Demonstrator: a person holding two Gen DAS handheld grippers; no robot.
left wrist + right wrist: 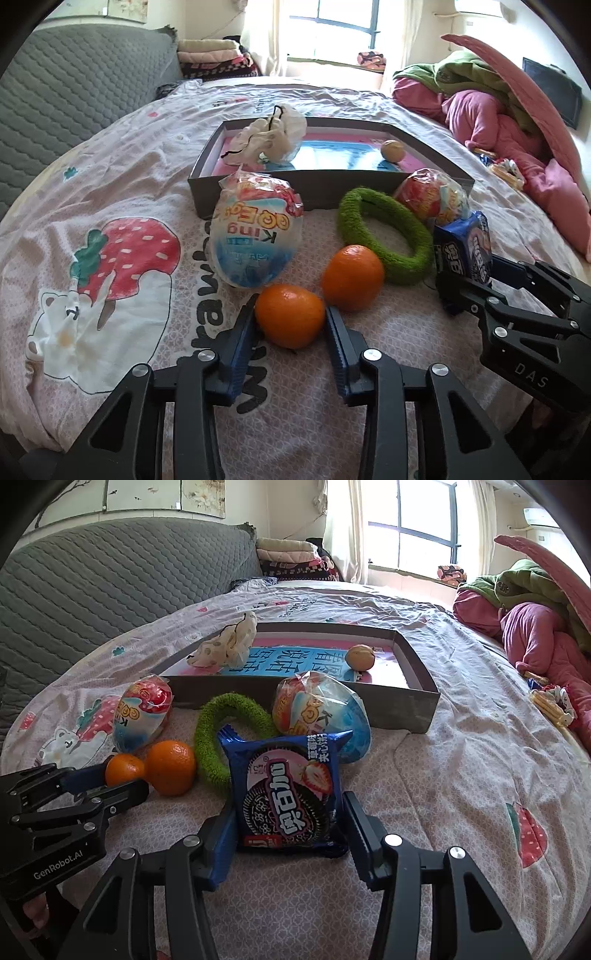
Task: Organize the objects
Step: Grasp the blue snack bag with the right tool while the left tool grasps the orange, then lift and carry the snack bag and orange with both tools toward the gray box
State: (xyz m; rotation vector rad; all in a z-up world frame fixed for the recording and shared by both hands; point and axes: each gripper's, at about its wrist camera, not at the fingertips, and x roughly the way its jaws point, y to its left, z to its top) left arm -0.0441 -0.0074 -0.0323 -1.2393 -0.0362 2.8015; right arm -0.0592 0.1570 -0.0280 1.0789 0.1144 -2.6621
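Note:
On the bed, my left gripper (290,319) is shut on the near orange (290,319), its pads touching both sides; it also shows in the right wrist view (123,770). A second orange (352,277) lies just behind it. My right gripper (290,812) is shut on a blue cookie packet (286,794), seen at the right of the left wrist view (463,245). A green fuzzy ring (384,232), two wrapped toy eggs (258,232) (432,195) and a grey shallow box (321,188) lie beyond.
The box holds a crumpled white cloth (269,136) and a small tan ball (392,149). Pink and green bedding (491,110) is heaped at the right, with snack packets (550,701) beside it. A grey quilted headboard (110,576) stands at the left.

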